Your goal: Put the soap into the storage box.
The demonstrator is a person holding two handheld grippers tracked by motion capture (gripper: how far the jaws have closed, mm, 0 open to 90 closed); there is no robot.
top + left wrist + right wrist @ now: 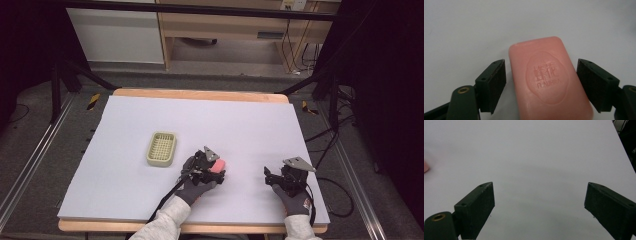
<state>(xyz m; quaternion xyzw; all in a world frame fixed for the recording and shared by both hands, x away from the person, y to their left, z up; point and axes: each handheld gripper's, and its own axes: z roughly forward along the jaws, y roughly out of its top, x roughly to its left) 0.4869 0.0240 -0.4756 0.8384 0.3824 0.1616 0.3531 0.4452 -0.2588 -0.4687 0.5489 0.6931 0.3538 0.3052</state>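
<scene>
One pink bar of soap (549, 80) lies flat on the pale sheet (125, 185) that covers the table, near the middle, a little right of the green soap dish (161, 149). The left gripper (541, 86) has its jaws on both long sides of the soap, with a small gap each side, so nothing is squeezed yet. Soap is hard, light and likely slippery, so holding it across the long sides, near the middle, looks best. The right gripper (539, 207) waits at the right with its jaws wide apart, holding nothing. Far behind the table stand wooden furniture (225, 25) and dark curtains.
</scene>
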